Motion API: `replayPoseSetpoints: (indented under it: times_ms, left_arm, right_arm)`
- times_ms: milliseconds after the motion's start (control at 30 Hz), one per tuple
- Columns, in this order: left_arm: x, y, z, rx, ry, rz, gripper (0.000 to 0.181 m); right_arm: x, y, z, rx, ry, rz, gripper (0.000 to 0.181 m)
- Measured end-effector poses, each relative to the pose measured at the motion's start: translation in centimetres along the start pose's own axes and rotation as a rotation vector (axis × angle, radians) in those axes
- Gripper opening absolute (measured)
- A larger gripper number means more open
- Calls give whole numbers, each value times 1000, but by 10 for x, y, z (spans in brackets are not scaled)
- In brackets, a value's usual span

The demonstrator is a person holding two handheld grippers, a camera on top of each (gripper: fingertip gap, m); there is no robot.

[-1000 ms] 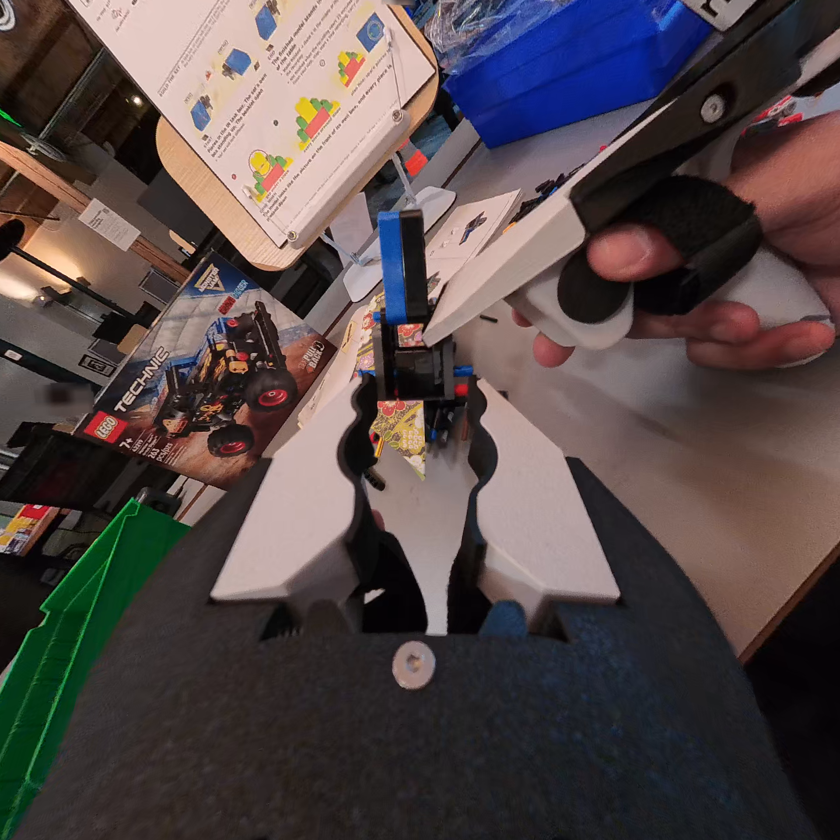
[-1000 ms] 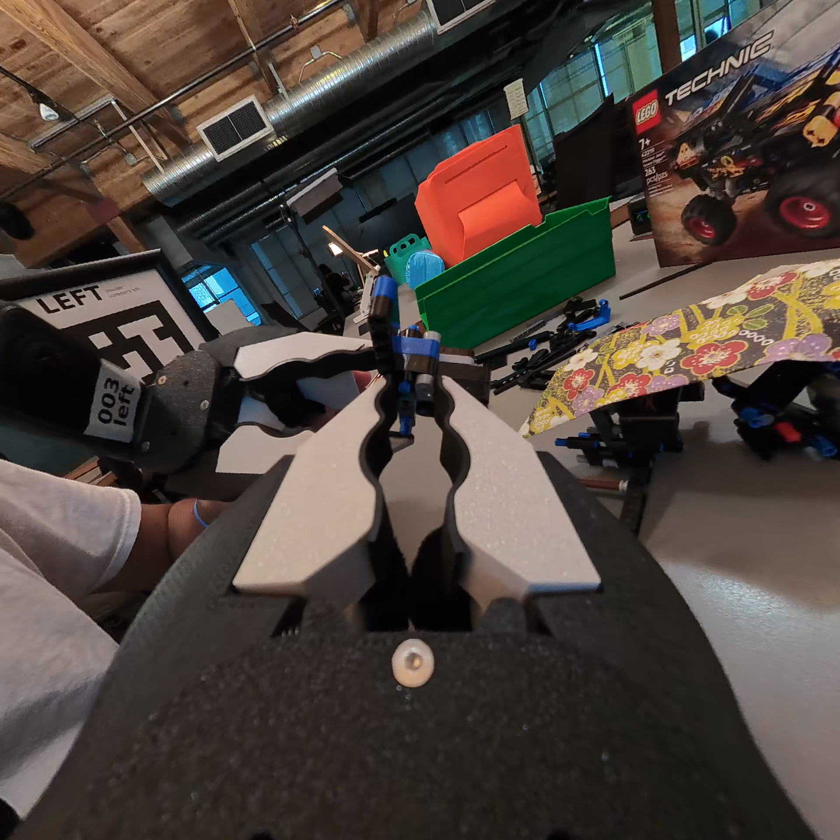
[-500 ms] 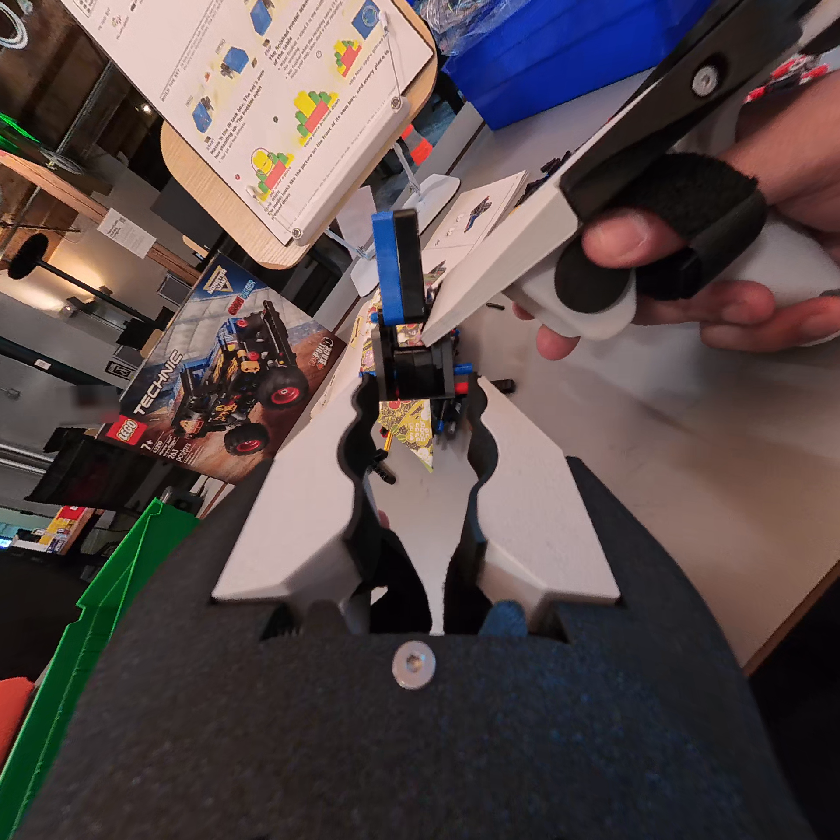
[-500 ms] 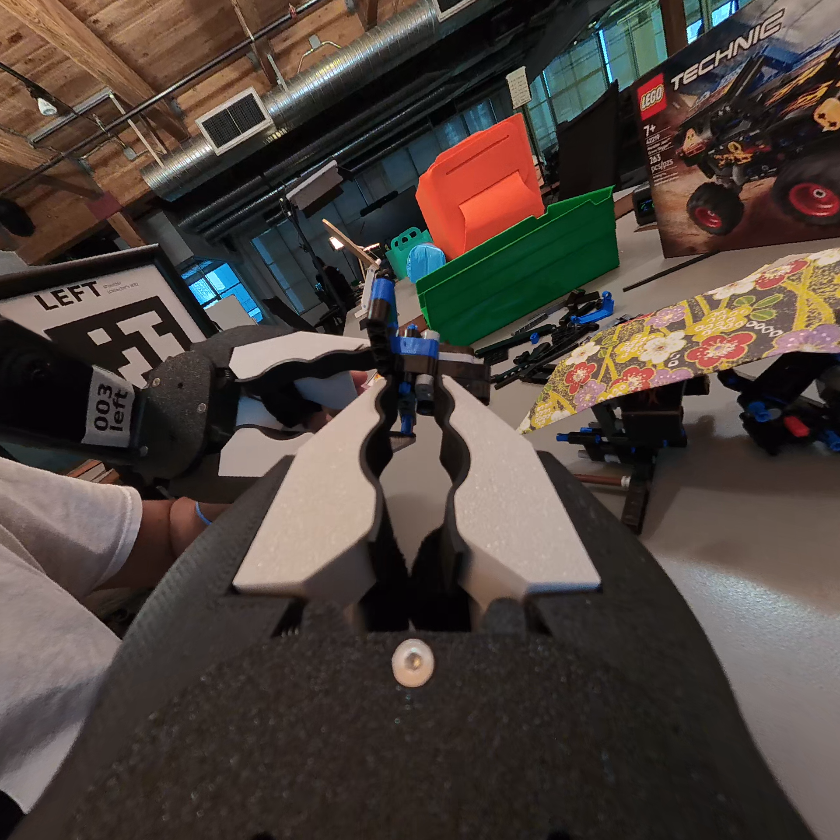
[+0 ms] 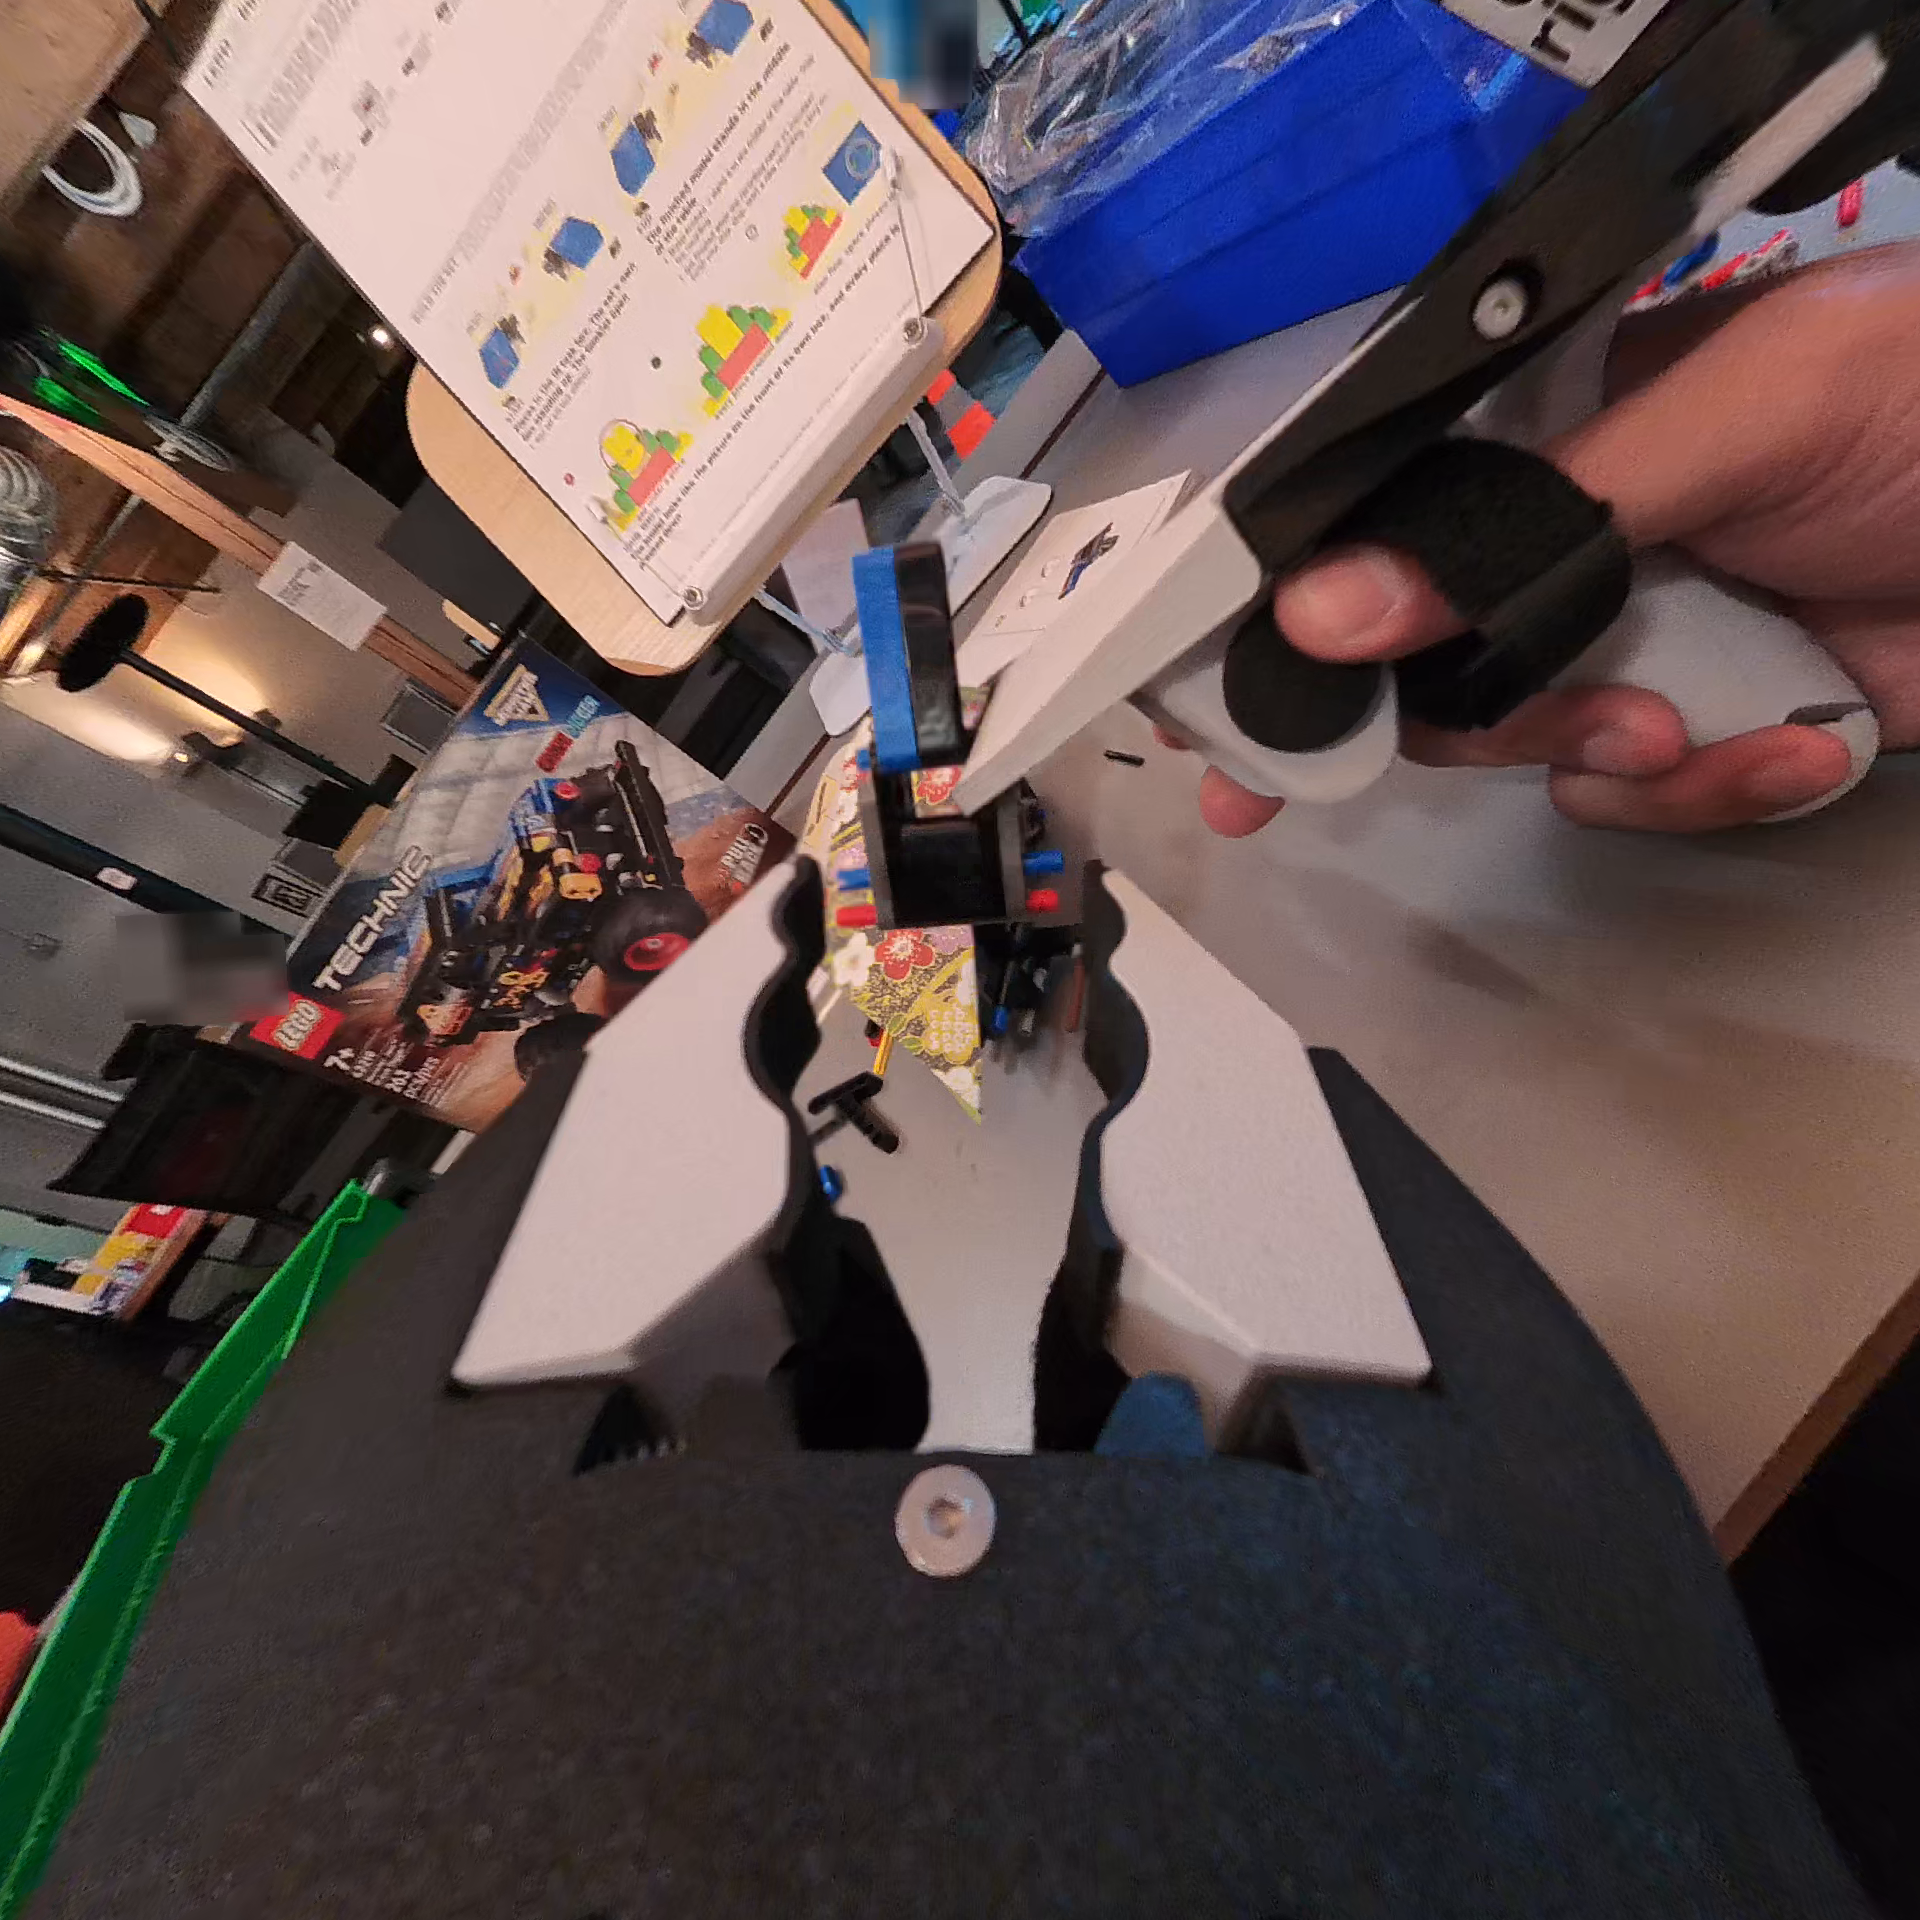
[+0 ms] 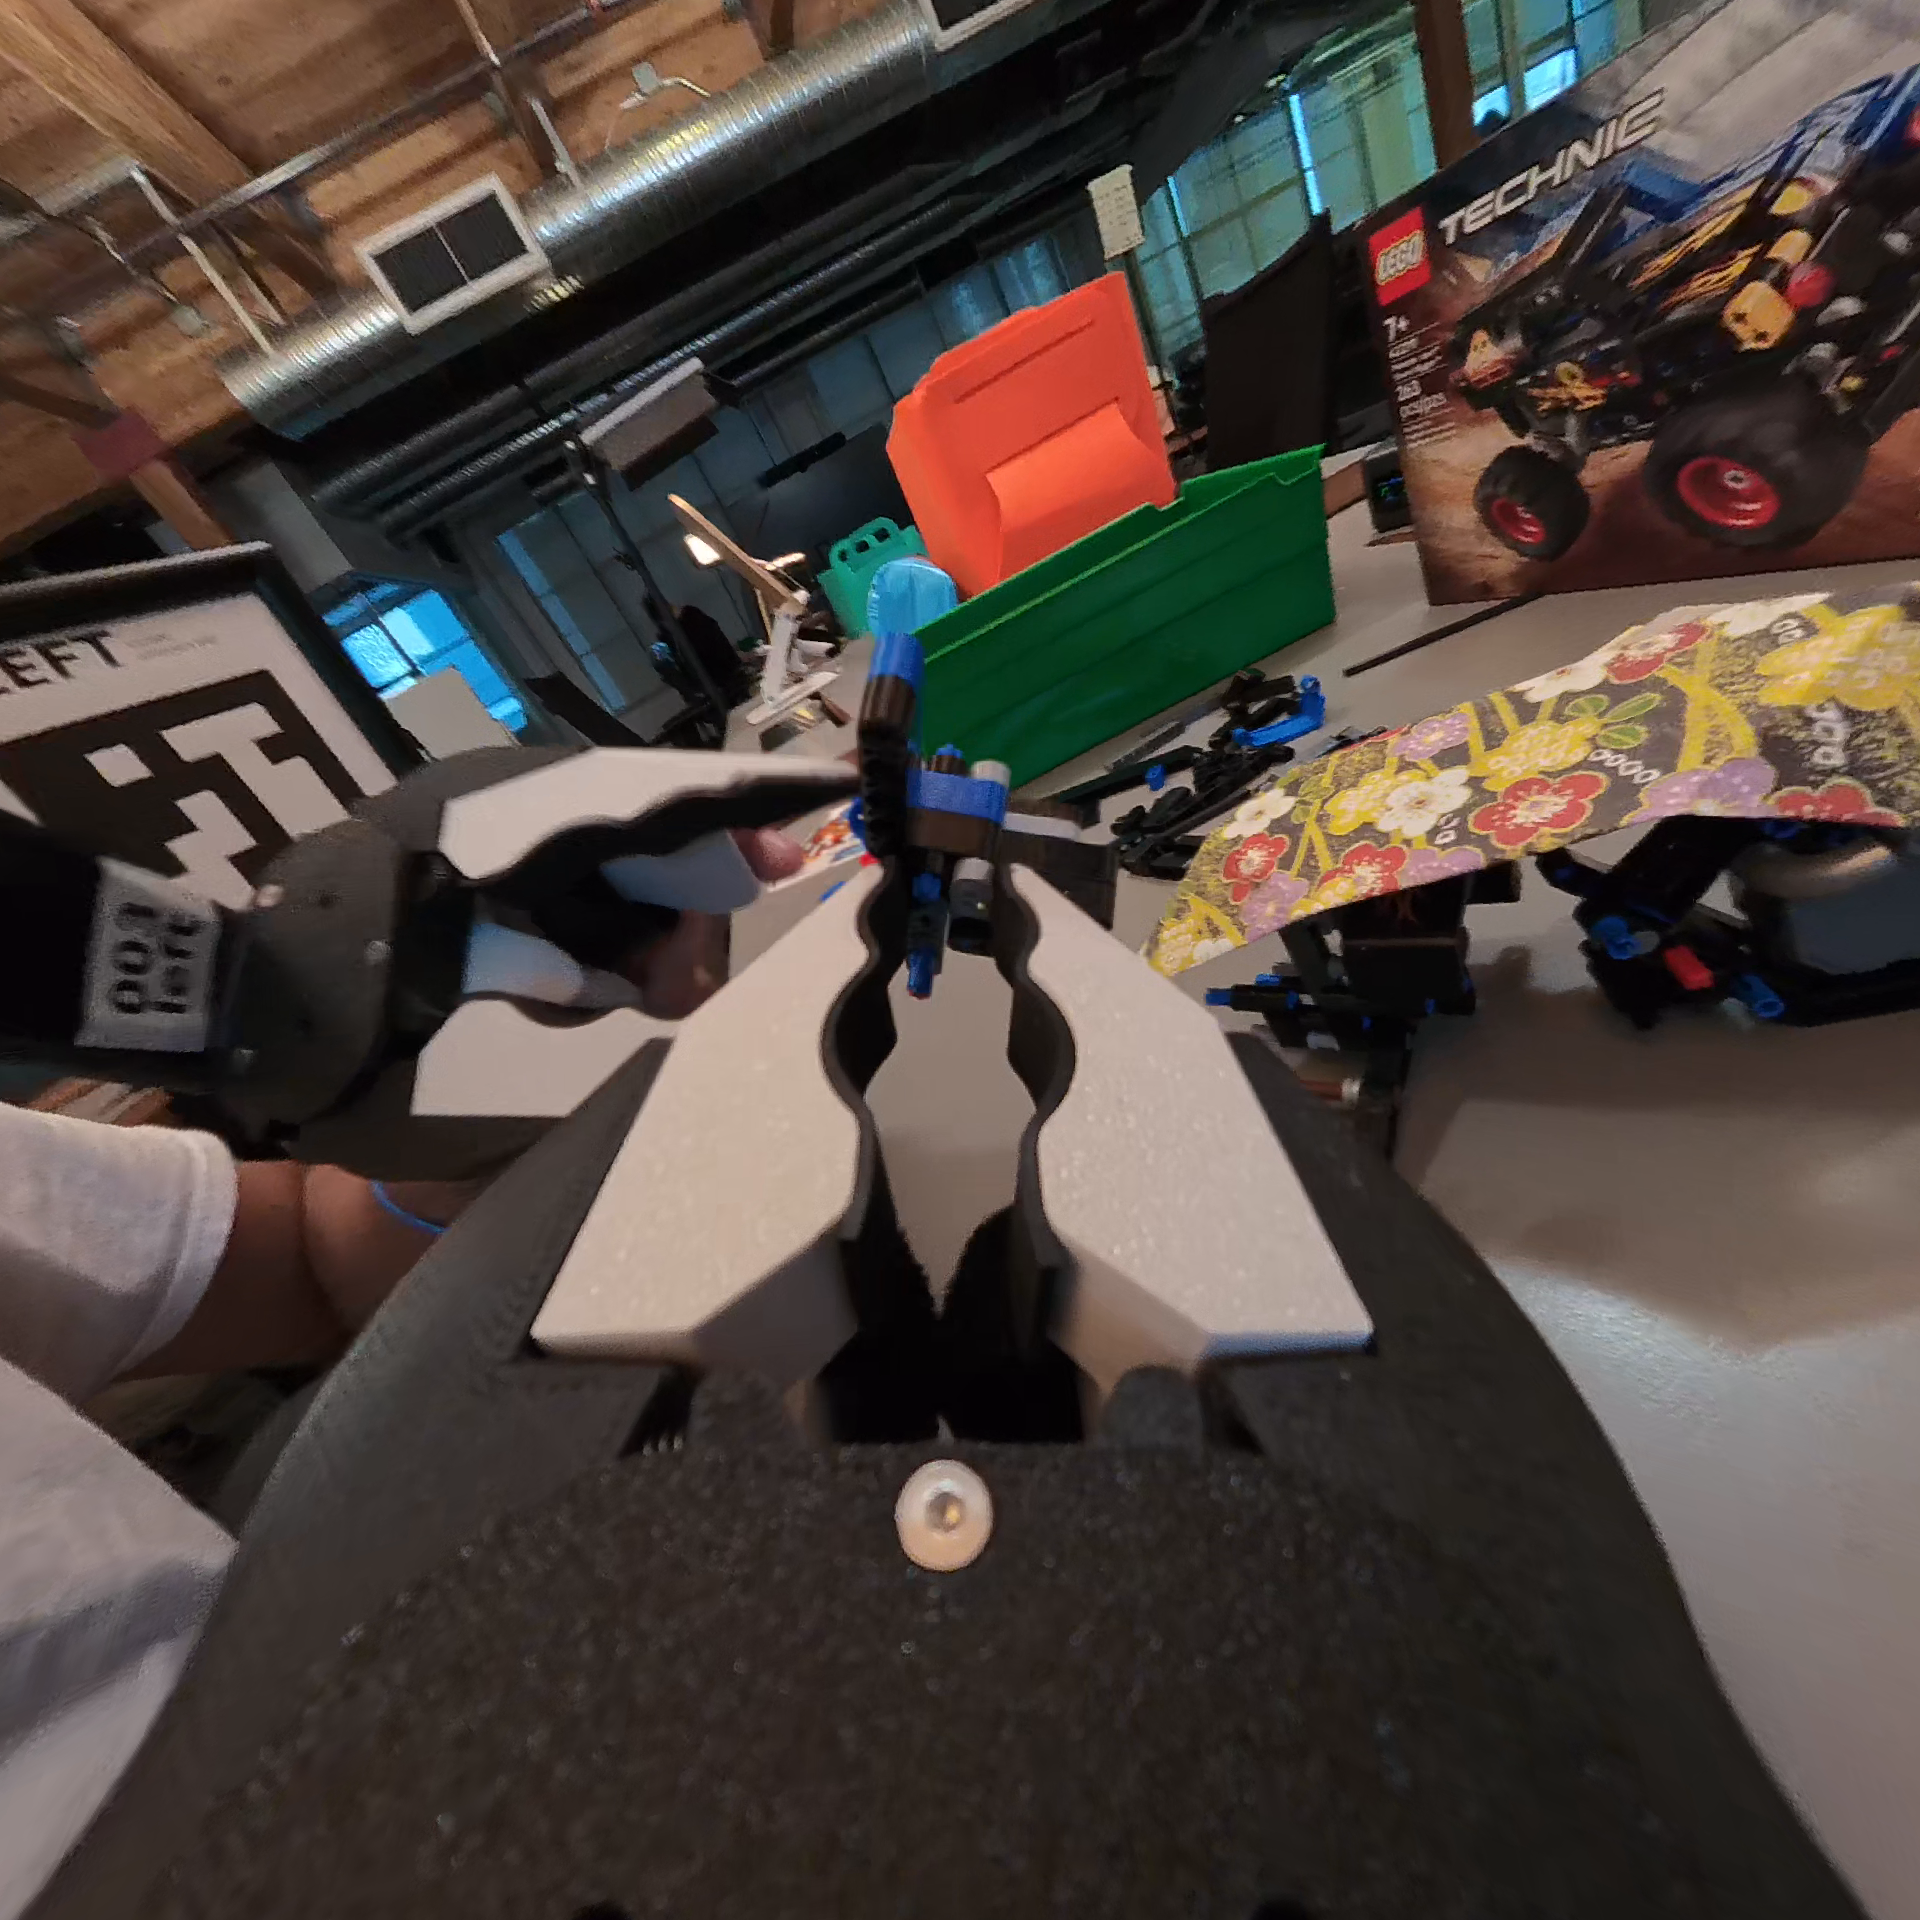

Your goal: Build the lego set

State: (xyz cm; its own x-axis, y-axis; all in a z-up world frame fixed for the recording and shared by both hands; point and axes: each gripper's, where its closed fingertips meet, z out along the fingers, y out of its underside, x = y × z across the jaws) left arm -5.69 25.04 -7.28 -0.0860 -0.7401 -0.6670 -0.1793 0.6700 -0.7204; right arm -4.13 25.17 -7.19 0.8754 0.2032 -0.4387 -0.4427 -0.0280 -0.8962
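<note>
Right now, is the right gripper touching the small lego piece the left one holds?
Touching. In the left wrist view the right gripper has its tip pressed against the lego piece held in the left gripper; no gap shows.

The camera on my left hand-held gripper (image 5: pixel 945 904) looks forward along its fingers from low over the desk (image 5: pixel 1507 1039), close up, toward the toy box (image 5: pixel 499 914). The one on my right hand-held gripper (image 6: pixel 940 888) faces across the desk at the green bin (image 6: pixel 1132 644), tilted upward so the ceiling shows. Both share the small brick assembly (image 5: pixel 925 790) held between them, the box and the flowered paper (image 6: pixel 1558 758).
</note>
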Motion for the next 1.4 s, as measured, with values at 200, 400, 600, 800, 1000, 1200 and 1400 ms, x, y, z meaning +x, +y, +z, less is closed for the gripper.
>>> replayPoseSetpoints:
  times_ms: [200, 400, 600, 800, 1000, 1200, 1400]
  left_arm:
    - [8, 4, 4, -35, 82, -66, 58]
    - [-3, 5, 2, -30, 24, -79, 32]
    - [-4, 10, 3, -57, -36, -10, 31]
    - [-5, 6, 4, -47, -61, 45, 31]
    - [-2, 0, 1, 6, 5, -14, 33]
    - [3, 6, -23, 67, 205, -213, 43]
    - [14, 25, -19, 74, 349, -344, 36]
  right_arm:
    - [-13, 5, 3, -28, -17, -115, 15]
    - [-20, 10, 6, -42, -32, -144, 15]
    - [-18, 13, 8, -44, 11, -196, 15]
    - [-18, 11, 6, -35, -9, -152, 15]
    - [-20, 9, 4, -37, -62, -95, 15]
    - [-5, -7, -19, -81, 7, -133, 15]
    - [33, 12, -69, -482, 235, -215, 15]
